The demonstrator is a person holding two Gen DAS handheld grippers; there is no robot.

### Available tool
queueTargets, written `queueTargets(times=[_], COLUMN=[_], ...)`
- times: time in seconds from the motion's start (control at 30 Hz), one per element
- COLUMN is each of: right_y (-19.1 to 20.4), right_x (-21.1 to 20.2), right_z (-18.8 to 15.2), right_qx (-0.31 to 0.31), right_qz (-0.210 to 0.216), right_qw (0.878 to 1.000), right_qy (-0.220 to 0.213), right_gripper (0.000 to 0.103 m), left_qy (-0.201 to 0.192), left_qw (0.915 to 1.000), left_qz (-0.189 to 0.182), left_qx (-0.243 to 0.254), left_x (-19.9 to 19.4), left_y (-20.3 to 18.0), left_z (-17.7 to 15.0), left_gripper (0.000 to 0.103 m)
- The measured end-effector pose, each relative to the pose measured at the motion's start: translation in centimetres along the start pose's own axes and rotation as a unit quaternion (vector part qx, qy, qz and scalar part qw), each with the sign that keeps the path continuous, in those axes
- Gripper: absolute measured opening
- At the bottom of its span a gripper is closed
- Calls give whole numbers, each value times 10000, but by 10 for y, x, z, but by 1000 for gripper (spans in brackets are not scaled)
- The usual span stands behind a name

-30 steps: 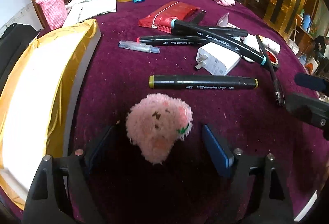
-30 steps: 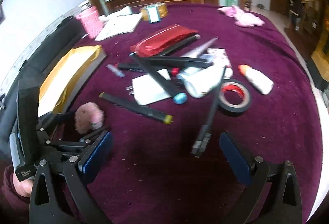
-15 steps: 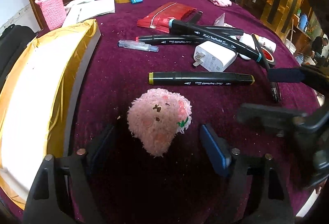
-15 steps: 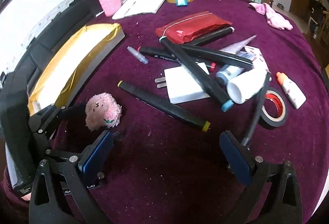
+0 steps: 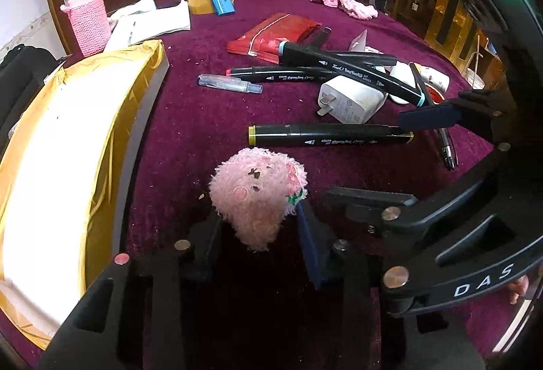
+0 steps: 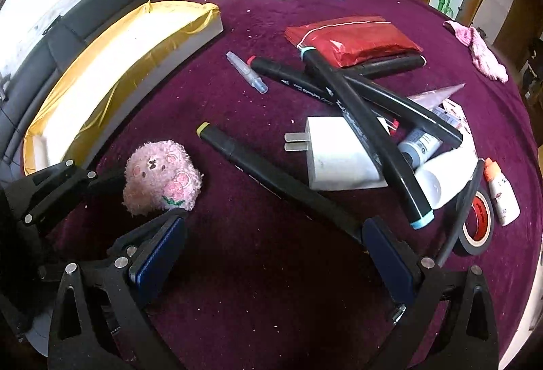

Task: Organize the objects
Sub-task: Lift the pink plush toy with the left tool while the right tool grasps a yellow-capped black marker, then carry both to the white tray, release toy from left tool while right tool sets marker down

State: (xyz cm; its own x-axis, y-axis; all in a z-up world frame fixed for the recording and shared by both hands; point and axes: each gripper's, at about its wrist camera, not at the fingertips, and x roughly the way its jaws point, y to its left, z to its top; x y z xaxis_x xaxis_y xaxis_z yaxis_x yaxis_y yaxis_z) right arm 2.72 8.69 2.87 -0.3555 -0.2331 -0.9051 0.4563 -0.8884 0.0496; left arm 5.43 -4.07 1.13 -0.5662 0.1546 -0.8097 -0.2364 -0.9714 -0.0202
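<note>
Left gripper had its jaws narrowed onto the pink plush toy, pads pressed into the fuzz on both sides, so it read as gripped; the toy sat low on the counter, just beside the gold-lined box. Judgement: plush was very light, soft and compressible, not fragile, with pile giving good friction, so slip risk was low but it would squash and could rotate if pinched off-centre. Best hold was across the widest part of the body, not on loose fuzz at the edge. Right gripper had jaws wide apart with nothing between the pads, straddling the tail of the yellow-capped marker. That marker looked like a rigid, smooth black plastic barrel, long and likely to roll or slide; a mid-barrel pinch across its short axis would suit. Other clutter: more markers in a crossed pile, a hard white charger with 2 metal prongs, a glossy red foil pouch, a black tape roll. Counter cover was purple velvet-like cloth, grippy and lint-flecked.
</note>
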Motion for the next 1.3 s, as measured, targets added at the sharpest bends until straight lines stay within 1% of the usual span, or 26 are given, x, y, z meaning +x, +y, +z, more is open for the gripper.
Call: queueTargets(times=[0.07, 0.13, 0.17, 0.23, 0.27, 0.33, 0.37, 0.4, 0.43, 0.47, 0.5, 0.6, 0.7, 0.8, 0.87, 0.9, 0.97, 1.0, 1.03, 1.07, 1.13, 1.17, 1.23, 1.3], right_y=[3, 7, 9, 13, 14, 16, 16, 16, 15, 14, 13, 13, 11, 5, 1, 0, -2, -1, 2, 6, 13, 17, 22, 28], right_x=[0, 0, 0, -2, -3, -5, -6, -9, -11, -12, -10, -7, -9, -16, -24, -26, -28, -27, -26, -23, -9, -8, -1, 2], right_z=[1, 2, 3, 3, 3, 1, 1, 1, 1, 0, 0, -6, -13, -17, -14, -9, 2, 7, 13, 18, 28, 30, 34, 32], right_qx=[-47, -138, -176, -246, -269, -300, -305, -294, -246, -193, -135, -41, 108, 294, 371, 391, 455, 434, 332, 220, -36, -172, -423, -610], right_qz=[12, -80, -141, -295, -373, -570, -613, -605, -532, -404, -270, -74, 118, 245, 279, 322, 437, 489, 490, 458, 460, 290, -57, -246], right_qw=[10000, 9999, 9997, 9992, 9989, 9978, 9975, 9976, 9981, 9989, 9995, 10000, 9999, 9992, 9982, 9978, 9967, 9962, 9960, 9960, 9972, 9971, 9971, 9962], right_qy=[-17, -50, -64, -85, -92, -126, -152, -188, -210, -170, -94, 20, 9, -95, -376, -436, -515, -578, -672, -730, -582, -680, -627, -571], right_gripper=[99, 89, 86, 72, 68, 52, 46, 33, 15, 7, 2, 2, 2, 2, 3, 6, 29, 57, 75, 75, 76, 76, 77, 76], left_qy=[0, 1, 1, -1, -1, 1, 3, 18, 36, 64, 86, 126, 74, 21, 24, 28, -8, -32, -53, -79, -126, -139, -172, -196], left_qw=[10000, 10000, 10000, 10000, 10000, 10000, 10000, 10000, 10000, 9999, 9997, 9989, 9982, 9973, 9956, 9951, 9949, 9949, 9948, 9948, 9946, 9944, 9938, 9933], left_qz=[0, 1, 6, 27, 34, 38, 48, 24, -13, -76, -147, -332, -439, -518, -661, -696, -709, -719, -726, -729, -739, -746, -762, -796], left_qx=[0, -5, -1, 11, 9, 0, -10, -27, -60, -109, -158, -299, -399, -523, -660, -698, -720, -713, -707, -703, -725, -739, -786, -820], left_x=[0, 0, 0, -1, -1, -1, -2, -3, -4, -5, -7, -15, -27, -38, -43, -45, -50, -53, -55, -59, -63, -65, -68, -69], left_y=[0, 0, 0, 0, 0, 0, 0, 1, 2, 3, 5, 12, 19, 28, 33, 34, 36, 36, 36, 36, 40, 41, 45, 48], left_z=[0, 0, 0, 0, 0, -1, -1, -2, -2, -3, -5, -11, -20, -27, -31, -32, -34, -34, -35, -35, -36, -36, -35, -35], left_gripper=[35, 35, 34, 34, 33, 31, 23, 21, 21, 20, 20, 19, 19, 19, 19, 19, 19, 19, 19, 19, 19, 19, 19, 19])
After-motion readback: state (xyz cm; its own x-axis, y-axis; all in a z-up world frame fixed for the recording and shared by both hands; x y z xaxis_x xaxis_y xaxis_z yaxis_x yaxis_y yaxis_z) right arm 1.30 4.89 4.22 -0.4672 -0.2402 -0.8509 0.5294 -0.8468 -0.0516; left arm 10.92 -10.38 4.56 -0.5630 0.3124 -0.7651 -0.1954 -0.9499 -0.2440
